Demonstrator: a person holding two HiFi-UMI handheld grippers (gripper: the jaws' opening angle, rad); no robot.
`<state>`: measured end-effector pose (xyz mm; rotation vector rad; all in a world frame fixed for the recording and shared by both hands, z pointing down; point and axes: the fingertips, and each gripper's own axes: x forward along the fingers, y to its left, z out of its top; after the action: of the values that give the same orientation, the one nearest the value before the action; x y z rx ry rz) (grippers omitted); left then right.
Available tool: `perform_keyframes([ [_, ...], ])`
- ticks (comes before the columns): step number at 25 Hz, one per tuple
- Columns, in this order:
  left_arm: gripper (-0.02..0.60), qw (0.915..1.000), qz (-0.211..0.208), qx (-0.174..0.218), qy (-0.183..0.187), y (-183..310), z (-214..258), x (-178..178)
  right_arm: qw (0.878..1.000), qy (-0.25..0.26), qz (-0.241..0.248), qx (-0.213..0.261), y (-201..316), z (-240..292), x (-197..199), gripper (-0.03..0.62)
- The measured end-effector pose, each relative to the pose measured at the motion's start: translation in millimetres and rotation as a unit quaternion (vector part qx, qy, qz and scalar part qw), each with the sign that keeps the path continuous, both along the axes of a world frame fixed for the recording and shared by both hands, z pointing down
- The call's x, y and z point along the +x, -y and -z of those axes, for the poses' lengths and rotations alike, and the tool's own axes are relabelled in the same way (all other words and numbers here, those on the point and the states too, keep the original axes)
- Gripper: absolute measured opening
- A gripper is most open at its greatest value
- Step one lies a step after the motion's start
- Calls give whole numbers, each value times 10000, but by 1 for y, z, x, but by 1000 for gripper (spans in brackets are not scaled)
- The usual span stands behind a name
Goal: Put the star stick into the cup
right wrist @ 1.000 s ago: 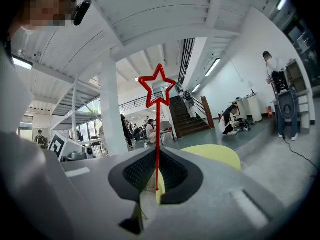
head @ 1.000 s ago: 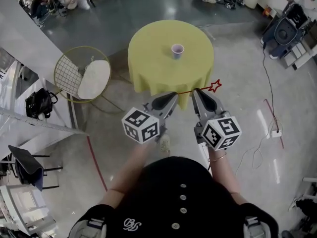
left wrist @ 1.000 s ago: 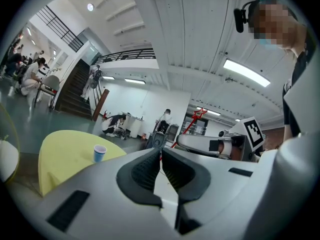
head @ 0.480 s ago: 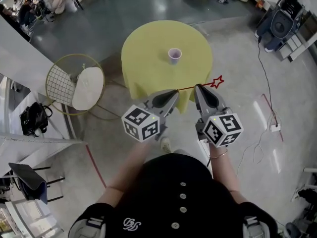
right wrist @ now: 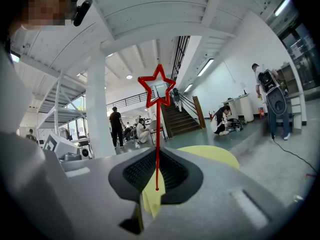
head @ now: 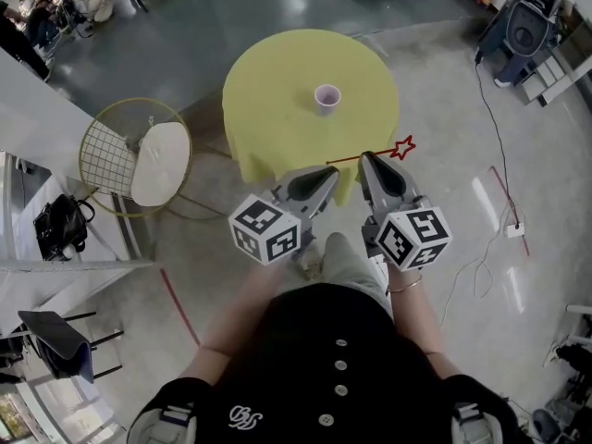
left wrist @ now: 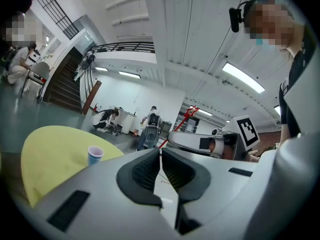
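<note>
A small purple cup (head: 327,96) (left wrist: 94,154) stands upright near the middle of the round yellow table (head: 277,109) (left wrist: 50,154). My right gripper (head: 368,160) (right wrist: 157,156) is shut on the thin red star stick (head: 388,152) (right wrist: 157,134). The stick lies crosswise in the jaws, with its star pointing right over the floor and short of the table's near edge. My left gripper (head: 328,174) (left wrist: 160,156) is beside it, jaws shut with nothing seen between them. The stick's plain end reaches close to the left tips. Both grippers are on the near side of the table, well away from the cup.
A wire chair with a white cushion (head: 139,151) stands left of the table. A black bag (head: 60,225) lies at the far left. Cables (head: 504,202) trail over the floor on the right, near a speaker (head: 518,17). People sit and crouch far back.
The person has stepped forward, a leg now showing below the grippers. The table and cup have shifted slightly in the head view. Both grippers keep their stance, the stick still held.
</note>
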<state>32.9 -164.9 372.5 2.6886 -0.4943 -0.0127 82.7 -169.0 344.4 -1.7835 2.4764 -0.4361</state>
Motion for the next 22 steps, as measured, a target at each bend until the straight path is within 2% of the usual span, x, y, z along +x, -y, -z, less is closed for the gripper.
perform_keyframes([
  [10,21,9999,132,-94,39,37,-2,0,9999,-7,-16,-103,28,-4,10,17],
  [22,21,9990,345,-263,108,95,-8,8,9994,44,149,-295,91,-12,32,17],
])
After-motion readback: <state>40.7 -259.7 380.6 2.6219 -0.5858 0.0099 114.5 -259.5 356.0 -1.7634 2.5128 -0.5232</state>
